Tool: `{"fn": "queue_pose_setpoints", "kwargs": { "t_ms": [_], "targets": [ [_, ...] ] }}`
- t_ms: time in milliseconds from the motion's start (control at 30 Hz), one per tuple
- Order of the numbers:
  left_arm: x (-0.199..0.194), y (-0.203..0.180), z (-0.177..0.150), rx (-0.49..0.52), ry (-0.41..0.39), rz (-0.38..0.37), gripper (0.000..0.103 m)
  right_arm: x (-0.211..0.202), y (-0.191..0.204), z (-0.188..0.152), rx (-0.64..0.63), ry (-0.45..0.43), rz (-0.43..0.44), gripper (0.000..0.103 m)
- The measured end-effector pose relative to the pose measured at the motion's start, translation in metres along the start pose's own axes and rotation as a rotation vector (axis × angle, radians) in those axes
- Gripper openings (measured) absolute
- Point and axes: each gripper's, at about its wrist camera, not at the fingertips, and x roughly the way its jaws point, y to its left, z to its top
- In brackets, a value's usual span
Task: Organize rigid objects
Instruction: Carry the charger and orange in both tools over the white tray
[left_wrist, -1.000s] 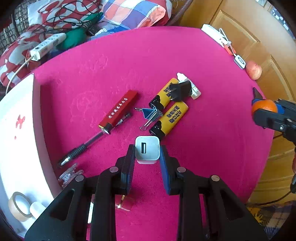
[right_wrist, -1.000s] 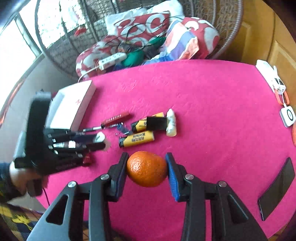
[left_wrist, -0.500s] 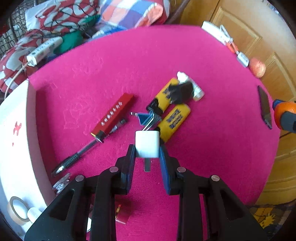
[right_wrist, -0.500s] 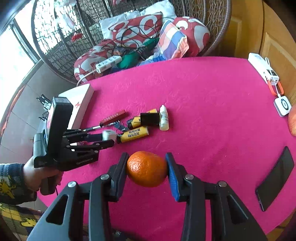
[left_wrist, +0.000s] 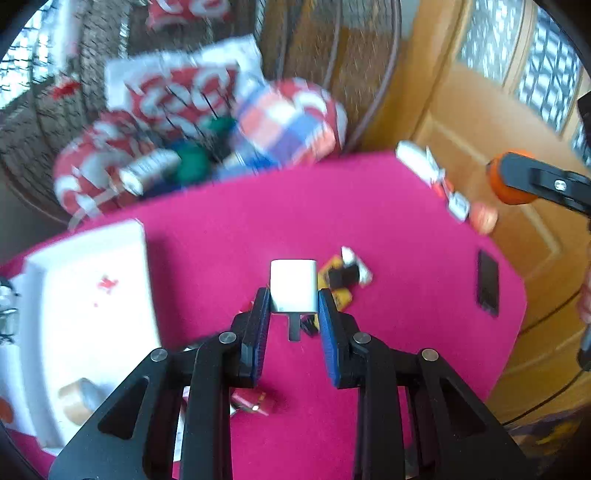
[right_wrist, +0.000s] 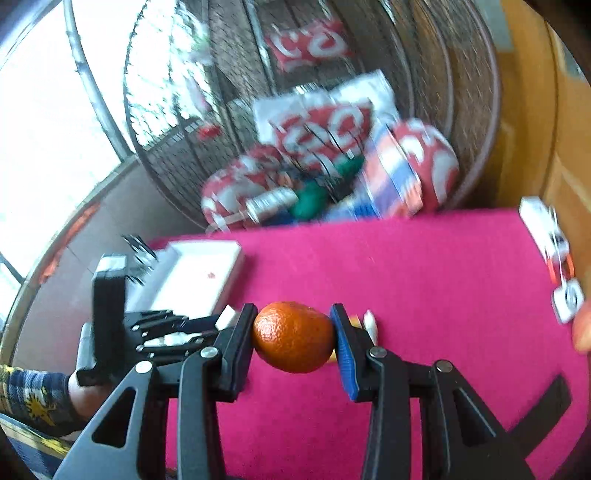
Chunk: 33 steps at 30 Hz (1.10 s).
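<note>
1. Now pinching a small white plastic USB charger cube (left_wrist: 293, 286): left gripper (left_wrist: 293, 302), pads pressed on its two side faces, metal prong pointing down toward the magenta felt tablecloth (left_wrist: 406, 332), lifted clear of it.
2. Clamped on a round orange mandarin (right_wrist: 293, 341): right gripper (right_wrist: 293, 341), also held above the cloth.
3. Lying down and to the left of the left tongs, near: shallow white cardboard box tray (left_wrist: 85, 295), long axis running away from the camera; probably the drop spot for the charger.
4. Well off to the left of the right tongs in the right wrist view, so nearer the left hand.
5. Left beyond the charger on the cloth: yellow lighters (left_wrist: 338, 295), blurred.
</note>
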Motion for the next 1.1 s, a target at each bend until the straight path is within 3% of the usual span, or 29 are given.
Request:
{"fn": "queue_pose_setpoints", "kwargs": {
  "t_ms": [167, 333, 567, 1100],
  "targets": [
    [-0.056, 0.021, 0.010, -0.066, -0.116, 0.079, 0.025, -0.008, 0.025, 0.022, -0.028, -0.081, 0.065, 0.039],
    [-0.092, 0.046, 0.006, -0.118, -0.165, 0.162, 0.025, 0.011, 0.043, 0.025, -0.037, -0.072, 0.109, 0.040],
    [-0.109, 0.075, -0.013, -0.176, -0.166, 0.212, 0.025, 0.040, 0.072, 0.027, -0.052, -0.023, 0.191, 0.040],
    [-0.126, 0.135, -0.037, -0.262, -0.159, 0.237, 0.025, 0.089, 0.125, 0.020, -0.095, 0.088, 0.238, 0.040]
  ]
}}
